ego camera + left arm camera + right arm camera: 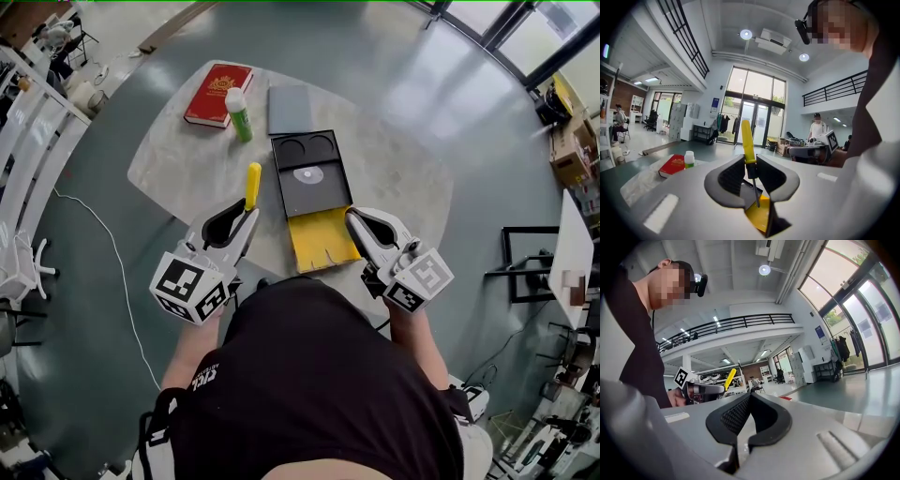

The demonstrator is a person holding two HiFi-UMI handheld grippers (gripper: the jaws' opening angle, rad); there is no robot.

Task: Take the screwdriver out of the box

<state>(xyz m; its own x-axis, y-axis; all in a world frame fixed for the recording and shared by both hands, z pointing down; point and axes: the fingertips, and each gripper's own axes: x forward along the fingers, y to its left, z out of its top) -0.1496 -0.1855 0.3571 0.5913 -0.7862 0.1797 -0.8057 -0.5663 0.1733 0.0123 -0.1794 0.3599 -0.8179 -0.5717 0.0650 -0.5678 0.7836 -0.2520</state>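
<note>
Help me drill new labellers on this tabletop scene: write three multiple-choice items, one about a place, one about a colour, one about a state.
1. Where is the yellow-handled screwdriver?
A on the red hardcover book
B between the jaws of the left gripper
C on the grey floor

2. What colour is the open flap of the black cardboard box?
A yellow
B red
C white

3. How is the right gripper?
A shut and empty
B shut on the book
C wide open

Answers:
1. B: the left gripper view shows the pads clamping the screwdriver upright.
2. A: the head view shows the flap yellow.
3. A: in the right gripper view the pads meet with nothing between them.
</note>
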